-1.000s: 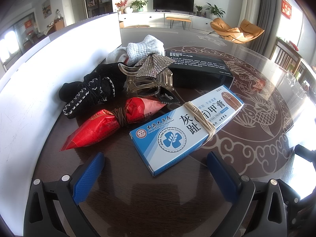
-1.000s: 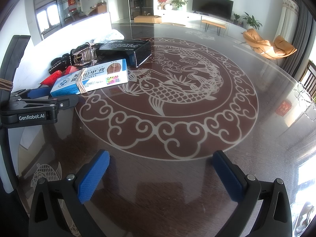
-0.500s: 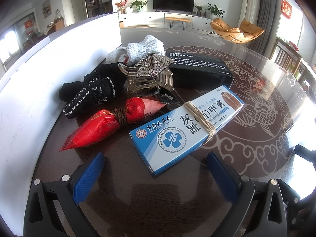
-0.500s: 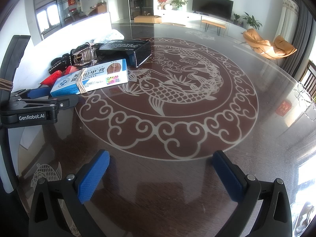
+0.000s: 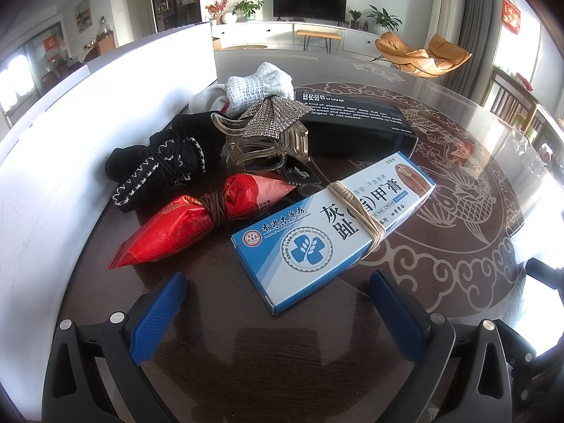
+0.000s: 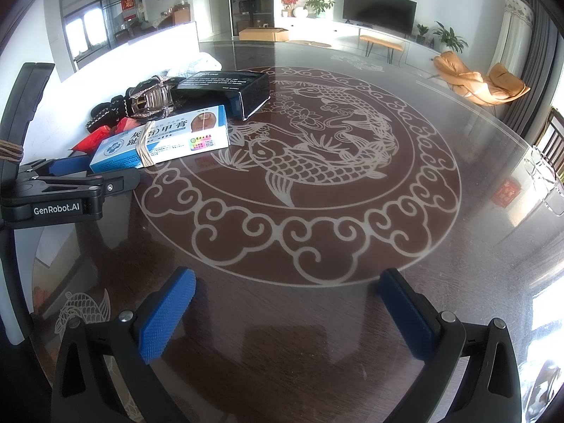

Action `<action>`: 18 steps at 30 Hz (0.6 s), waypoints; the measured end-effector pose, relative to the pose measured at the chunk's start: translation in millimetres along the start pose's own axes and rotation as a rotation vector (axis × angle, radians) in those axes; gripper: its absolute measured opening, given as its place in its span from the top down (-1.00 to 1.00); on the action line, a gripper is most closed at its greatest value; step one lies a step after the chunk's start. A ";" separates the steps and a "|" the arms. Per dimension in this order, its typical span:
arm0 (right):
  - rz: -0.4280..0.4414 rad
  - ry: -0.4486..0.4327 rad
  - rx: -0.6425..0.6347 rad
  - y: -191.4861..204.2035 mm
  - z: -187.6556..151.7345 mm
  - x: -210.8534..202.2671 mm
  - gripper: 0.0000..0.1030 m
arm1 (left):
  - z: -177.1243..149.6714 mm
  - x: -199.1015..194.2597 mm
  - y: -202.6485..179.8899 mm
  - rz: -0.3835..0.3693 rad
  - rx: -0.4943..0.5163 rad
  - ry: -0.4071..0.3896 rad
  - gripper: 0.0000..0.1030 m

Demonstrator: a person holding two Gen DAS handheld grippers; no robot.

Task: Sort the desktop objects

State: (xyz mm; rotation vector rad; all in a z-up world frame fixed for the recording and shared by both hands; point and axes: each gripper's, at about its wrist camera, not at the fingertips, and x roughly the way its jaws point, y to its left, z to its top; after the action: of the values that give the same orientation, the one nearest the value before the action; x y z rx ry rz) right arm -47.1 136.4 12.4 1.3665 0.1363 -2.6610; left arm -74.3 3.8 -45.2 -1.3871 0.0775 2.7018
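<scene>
A blue and white ointment box (image 5: 335, 229) with a rubber band round it lies on the glass table just ahead of my open, empty left gripper (image 5: 278, 303). Left of it lies a red packet (image 5: 183, 229) tied with a band. Behind are a black sock bundle (image 5: 158, 169), a clear hair claw (image 5: 268, 141) with a rhinestone bow, a white knitted cloth (image 5: 257, 88) and a black box (image 5: 352, 123). The box also shows in the right wrist view (image 6: 162, 141). My right gripper (image 6: 285, 306) is open and empty over bare table, right of the pile.
A white board (image 5: 53, 141) stands along the left of the pile. The round glass table (image 6: 317, 162) has a fish pattern. The left gripper body (image 6: 53, 197) shows at the left of the right wrist view. Chairs stand beyond the table's right edge.
</scene>
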 end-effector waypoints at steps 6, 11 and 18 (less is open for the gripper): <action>0.001 0.000 0.001 -0.7 -1.6 -0.6 -1.00 | 0.0 0.1 0.1 0.000 0.000 0.000 -1.00; 0.001 -0.001 0.001 -0.9 -1.8 -0.7 -1.00 | 0.1 0.1 0.1 0.000 0.000 0.000 -1.00; 0.001 -0.001 0.001 -0.7 -1.9 -0.6 -1.00 | -1.8 -0.1 2.8 -0.001 0.005 0.021 -1.00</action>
State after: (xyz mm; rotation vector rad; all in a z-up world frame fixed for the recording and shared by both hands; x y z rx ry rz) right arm -45.3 137.4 11.7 1.3656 0.1339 -2.6616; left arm -73.2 0.8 -46.2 -1.4141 0.0845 2.6848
